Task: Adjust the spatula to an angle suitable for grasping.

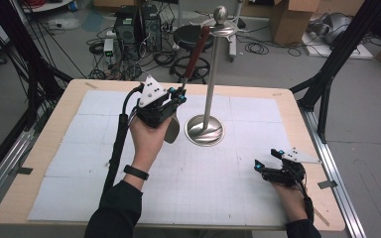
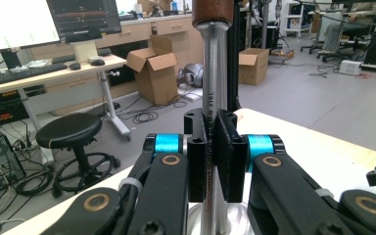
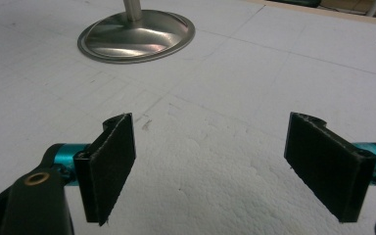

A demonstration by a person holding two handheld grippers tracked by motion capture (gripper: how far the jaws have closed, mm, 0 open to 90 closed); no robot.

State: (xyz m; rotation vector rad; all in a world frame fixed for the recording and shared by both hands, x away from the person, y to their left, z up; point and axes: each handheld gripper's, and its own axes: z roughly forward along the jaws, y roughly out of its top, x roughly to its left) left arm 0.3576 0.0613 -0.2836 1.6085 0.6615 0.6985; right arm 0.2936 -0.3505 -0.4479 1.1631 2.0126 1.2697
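1. At the desk's (image 1: 54, 148) ten o'clock, left gripper (image 1: 178, 95) clamps the utensil's (image 1: 197, 49) slick, rigid steel shank, below its wooden handle.
2. Right gripper (image 1: 268, 159) rests wide open at four o'clock.

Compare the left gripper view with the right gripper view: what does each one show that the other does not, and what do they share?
Left gripper view: the left gripper is shut on the steel shaft of a utensil with a brown handle; behind it are a stool and a cardboard box on the floor.
Right gripper view: the right gripper is open and holds nothing; ahead of it stands the round base of the metal stand.
Both: two black jaws in front and part of the table.
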